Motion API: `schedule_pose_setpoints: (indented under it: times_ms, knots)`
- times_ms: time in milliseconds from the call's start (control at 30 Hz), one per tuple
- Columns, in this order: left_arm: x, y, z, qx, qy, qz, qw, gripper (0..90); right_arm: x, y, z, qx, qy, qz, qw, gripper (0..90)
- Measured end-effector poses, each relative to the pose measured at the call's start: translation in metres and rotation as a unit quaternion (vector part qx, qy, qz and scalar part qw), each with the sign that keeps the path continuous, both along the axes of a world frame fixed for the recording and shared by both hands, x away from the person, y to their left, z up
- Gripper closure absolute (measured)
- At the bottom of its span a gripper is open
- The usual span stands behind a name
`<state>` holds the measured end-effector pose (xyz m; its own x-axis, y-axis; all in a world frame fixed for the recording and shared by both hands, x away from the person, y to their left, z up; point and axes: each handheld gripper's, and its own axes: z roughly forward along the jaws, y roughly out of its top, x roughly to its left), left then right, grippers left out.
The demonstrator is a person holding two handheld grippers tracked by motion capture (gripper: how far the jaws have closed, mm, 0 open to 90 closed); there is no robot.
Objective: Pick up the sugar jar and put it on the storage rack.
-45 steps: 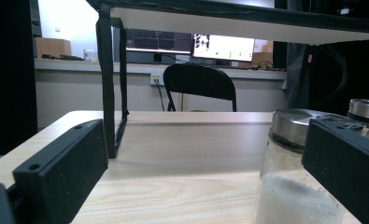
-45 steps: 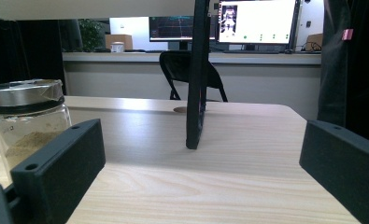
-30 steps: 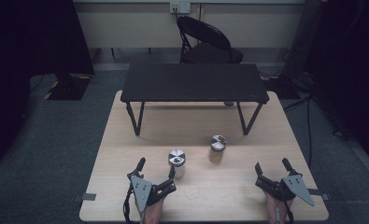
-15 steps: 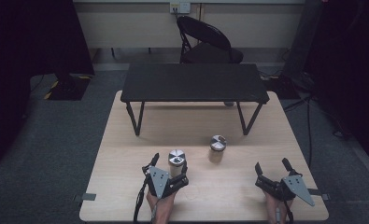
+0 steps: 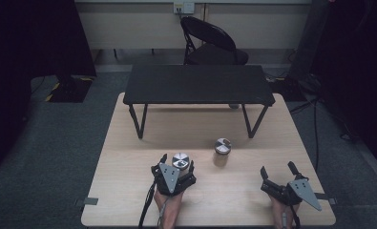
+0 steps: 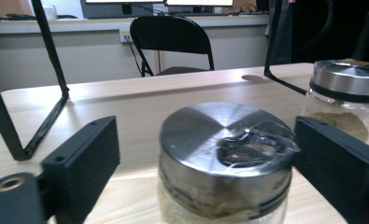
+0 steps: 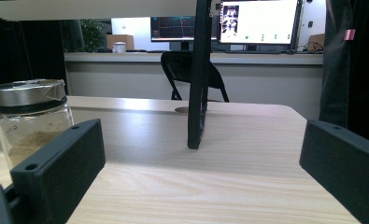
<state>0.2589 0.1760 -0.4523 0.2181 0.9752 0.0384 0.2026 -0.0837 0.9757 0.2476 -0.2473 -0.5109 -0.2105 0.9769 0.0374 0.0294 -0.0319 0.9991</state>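
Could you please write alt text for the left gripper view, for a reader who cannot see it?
A glass jar with a brushed steel lid stands between the black jaws of the left hand-held gripper, which have just been closing and show gaps on both sides. A second steel-lidded glass jar stands behind on the pale wooden table.

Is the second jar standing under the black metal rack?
No, the second jar stands on the bare table, in front of the black rack.
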Motion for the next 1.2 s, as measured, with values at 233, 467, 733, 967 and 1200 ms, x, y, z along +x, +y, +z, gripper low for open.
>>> schedule_pose_setpoints:
  times_ms: [233,467,733,967,1200]
  knots:
    - [0.004,-0.004,0.003,0.003,0.026,0.003,0.9996,19.4,0.0,0.0,0.0,0.0,-0.001,0.0,1.0,0.0]
    - [0.003,-0.008,-0.001,0.0,0.025,0.003,0.9997,31.2,0.0,0.0,0.0,0.0,0.0,0.0,1.0,0.0]
    - [0.004,-0.008,0.001,-0.002,0.031,0.003,0.9995,31.5,0.0,-0.001,0.0,0.0,0.001,0.004,1.0,0.0]
    - [0.006,0.0,0.006,-0.023,0.038,0.002,0.999,31.7,0.0,-0.001,0.0,0.0,0.0,0.003,1.0,0.0]
    - [0.004,0.003,0.013,-0.021,0.034,-0.001,0.9992,31.7,0.0,0.0,0.0,0.0,-0.001,0.001,1.0,0.0]
